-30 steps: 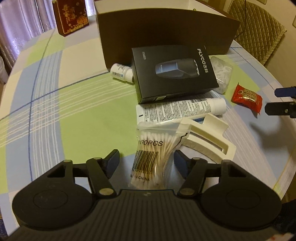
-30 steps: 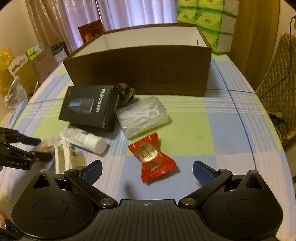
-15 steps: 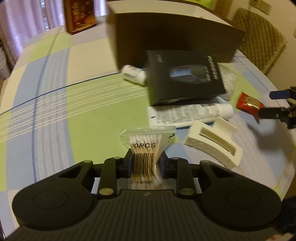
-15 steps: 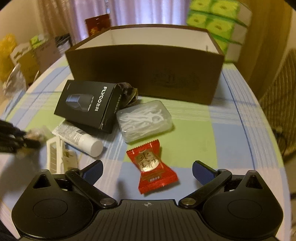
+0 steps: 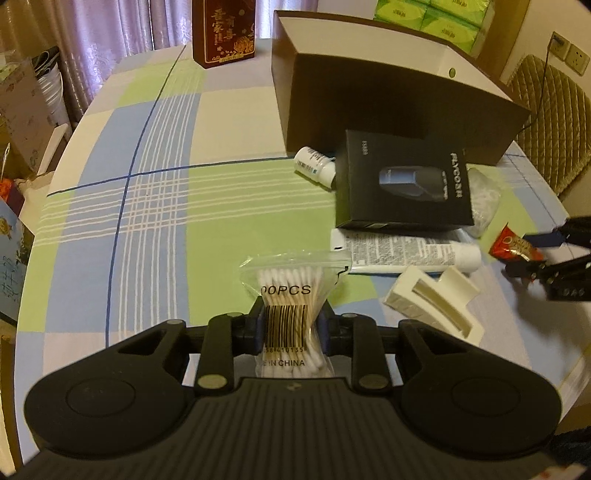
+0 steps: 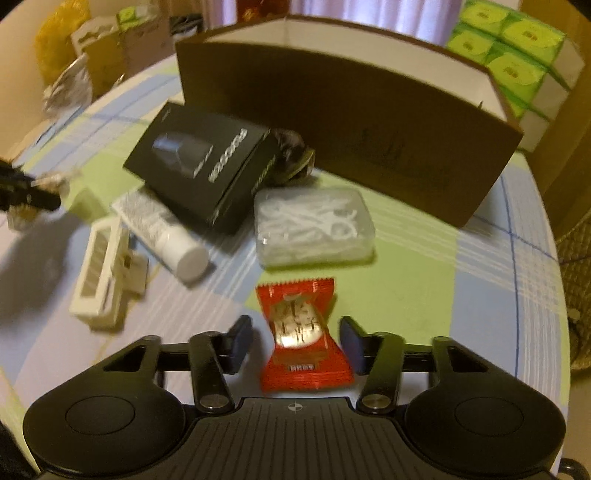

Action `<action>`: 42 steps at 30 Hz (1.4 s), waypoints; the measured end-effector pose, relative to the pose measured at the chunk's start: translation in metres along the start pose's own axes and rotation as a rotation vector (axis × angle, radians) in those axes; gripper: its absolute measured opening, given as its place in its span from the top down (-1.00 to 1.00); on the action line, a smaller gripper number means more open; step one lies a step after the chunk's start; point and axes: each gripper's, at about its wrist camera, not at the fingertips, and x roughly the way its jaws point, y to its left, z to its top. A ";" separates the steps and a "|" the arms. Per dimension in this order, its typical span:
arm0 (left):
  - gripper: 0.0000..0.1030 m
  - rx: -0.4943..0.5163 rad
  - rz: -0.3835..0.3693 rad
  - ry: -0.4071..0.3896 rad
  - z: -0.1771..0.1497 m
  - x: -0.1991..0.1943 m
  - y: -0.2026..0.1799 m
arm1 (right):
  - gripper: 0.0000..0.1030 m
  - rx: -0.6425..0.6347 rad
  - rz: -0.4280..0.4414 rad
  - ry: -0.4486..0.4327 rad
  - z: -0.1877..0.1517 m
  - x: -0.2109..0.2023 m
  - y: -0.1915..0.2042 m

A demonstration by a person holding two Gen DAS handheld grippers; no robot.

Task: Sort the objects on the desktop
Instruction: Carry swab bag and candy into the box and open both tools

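Round table (image 5: 229, 206) under a checked cloth of green, blue and cream squares with thin white and dark blue lines. Far left of the room: pale purple curtains (image 5: 110, 33), cardboard boxes and bags crowded by the table edge. A dark red gift box (image 5: 223, 31) with gold characters stands upright at the table's far side.

Left gripper (image 5: 290, 328): jaws pinched tight on a clear bag of cotton swabs (image 5: 291, 295), squeezing its middle; the bag looks raised off the cloth.

Centre: a large brown cardboard box (image 5: 388, 110), open-topped, white inside. In front of it, a small white bottle (image 5: 314, 166) on its side, a black shaver box (image 5: 402, 184) resting partly on a white tube (image 5: 406, 251), and a cream plastic clip (image 5: 432, 299) just beside the tube. A clear case of floss picks (image 6: 314, 225) lies right of the shaver box.

Right gripper (image 6: 297, 343): jaws apart, straddling a red candy packet (image 6: 301, 332) flat on the cloth; contact cannot be told, view is blurred.

Far right: green tissue packs (image 6: 517, 55) stacked behind the box, a quilted chair (image 5: 550, 118), a wall socket (image 5: 574, 55).
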 end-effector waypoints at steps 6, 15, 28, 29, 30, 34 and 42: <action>0.56 -0.009 0.002 -0.014 0.004 -0.010 -0.013 | 0.47 0.031 0.050 0.000 0.002 -0.016 -0.011; 0.56 0.021 -0.017 -0.092 0.041 -0.030 -0.029 | 0.47 0.085 0.072 -0.101 0.034 -0.054 -0.031; 0.56 0.103 -0.040 -0.250 0.141 -0.031 -0.053 | 0.47 0.070 0.057 -0.252 0.110 -0.075 -0.068; 0.56 0.107 -0.042 -0.262 0.151 -0.030 -0.055 | 0.47 0.067 0.051 -0.263 0.118 -0.075 -0.072; 0.56 0.109 -0.044 -0.270 0.159 -0.028 -0.056 | 0.47 0.067 0.046 -0.274 0.125 -0.074 -0.075; 0.56 0.115 -0.056 -0.285 0.194 -0.017 -0.061 | 0.47 0.080 0.034 -0.302 0.154 -0.068 -0.092; 0.56 0.128 -0.059 -0.256 0.241 0.023 -0.065 | 0.47 0.107 0.013 -0.289 0.195 -0.040 -0.116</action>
